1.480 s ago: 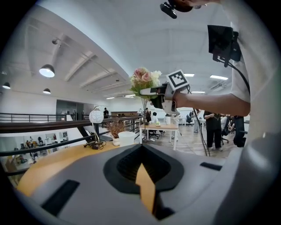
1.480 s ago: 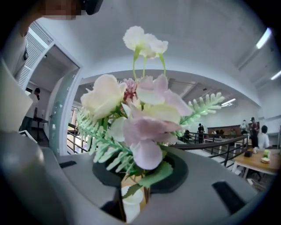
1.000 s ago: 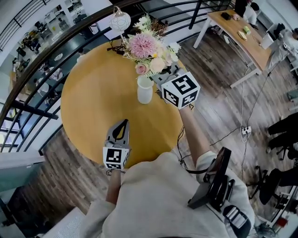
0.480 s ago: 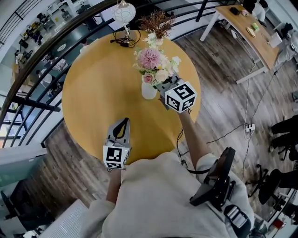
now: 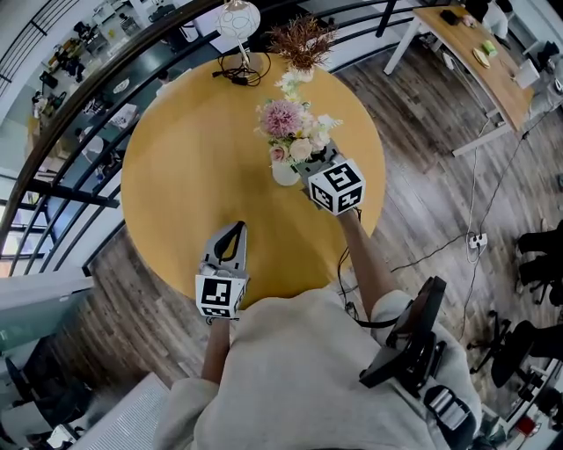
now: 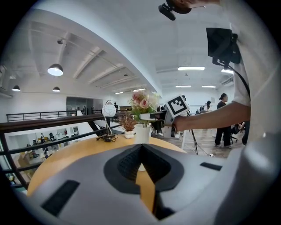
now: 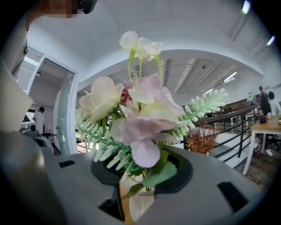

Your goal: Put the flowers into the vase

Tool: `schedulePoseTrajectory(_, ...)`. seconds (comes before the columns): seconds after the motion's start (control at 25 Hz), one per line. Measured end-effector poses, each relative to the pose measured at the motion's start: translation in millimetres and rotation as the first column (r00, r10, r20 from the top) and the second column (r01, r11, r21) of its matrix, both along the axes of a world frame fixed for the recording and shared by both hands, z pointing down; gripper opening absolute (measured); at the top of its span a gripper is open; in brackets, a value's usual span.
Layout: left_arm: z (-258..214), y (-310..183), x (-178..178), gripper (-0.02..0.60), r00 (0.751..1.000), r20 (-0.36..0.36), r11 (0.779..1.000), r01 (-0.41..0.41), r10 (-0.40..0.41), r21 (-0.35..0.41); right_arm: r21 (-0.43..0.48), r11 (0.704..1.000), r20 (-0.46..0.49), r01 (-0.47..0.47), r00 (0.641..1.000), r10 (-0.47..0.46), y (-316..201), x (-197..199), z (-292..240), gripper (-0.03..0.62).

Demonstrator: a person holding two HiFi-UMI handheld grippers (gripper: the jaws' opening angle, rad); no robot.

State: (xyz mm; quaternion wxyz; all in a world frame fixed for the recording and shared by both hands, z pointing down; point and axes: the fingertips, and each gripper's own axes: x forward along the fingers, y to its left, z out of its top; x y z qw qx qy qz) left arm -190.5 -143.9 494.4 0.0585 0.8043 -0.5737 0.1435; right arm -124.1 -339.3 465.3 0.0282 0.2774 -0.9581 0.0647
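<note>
A bouquet of pink and cream flowers (image 5: 295,127) stands with its stems down in the white vase (image 5: 285,173) on the round yellow table (image 5: 193,176). My right gripper (image 5: 305,163) reaches level over the vase's mouth; its jaws still pinch the stems but are opening. In the right gripper view the flowers (image 7: 140,118) fill the middle, with the vase (image 7: 138,204) low between the jaws. My left gripper (image 5: 234,228) rests shut and empty near the table's front edge, well short of the vase (image 6: 142,133).
A white globe lamp (image 5: 238,19) with a cable and a small pot of dried brown plants (image 5: 302,39) stand at the table's far edge. A dark railing (image 5: 62,132) curves round the left. A wooden desk (image 5: 475,61) stands beyond on the right.
My right gripper has come down with the bouquet, and the stems now sit lower in the vase. The left gripper has stayed in place.
</note>
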Motion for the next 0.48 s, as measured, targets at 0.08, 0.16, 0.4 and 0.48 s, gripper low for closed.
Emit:
schedulePoseTrajectory(0.08, 0, 1, 0, 0.006, 1.0, -0.001, 1.0, 0.0, 0.0, -0.002, -0.001, 1.0, -0.006, 0.002, 1.0, -0.002, 1, -1, 3, 0.174)
schedulePoseTrajectory(0.16, 0, 1, 2, 0.006, 1.0, 0.001, 1.0, -0.002, 0.002, 0.0, 0.0, 1.0, -0.002, -0.011, 1.0, 0.011, 0, 1, 4, 0.21)
schedulePoseTrajectory(0.4, -2, 2, 4, 0.006, 1.0, 0.003, 1.0, -0.005, 0.005, 0.003, -0.024, 0.999, 0.001, -0.048, 0.999, 0.048, -5, 5, 13, 0.407)
schedulePoseTrajectory(0.48, -2, 1, 4, 0.006, 1.0, 0.003, 1.0, -0.003, 0.003, 0.005, -0.035, 0.999, -0.009, -0.042, 0.999, 0.042, -5, 4, 17, 0.428)
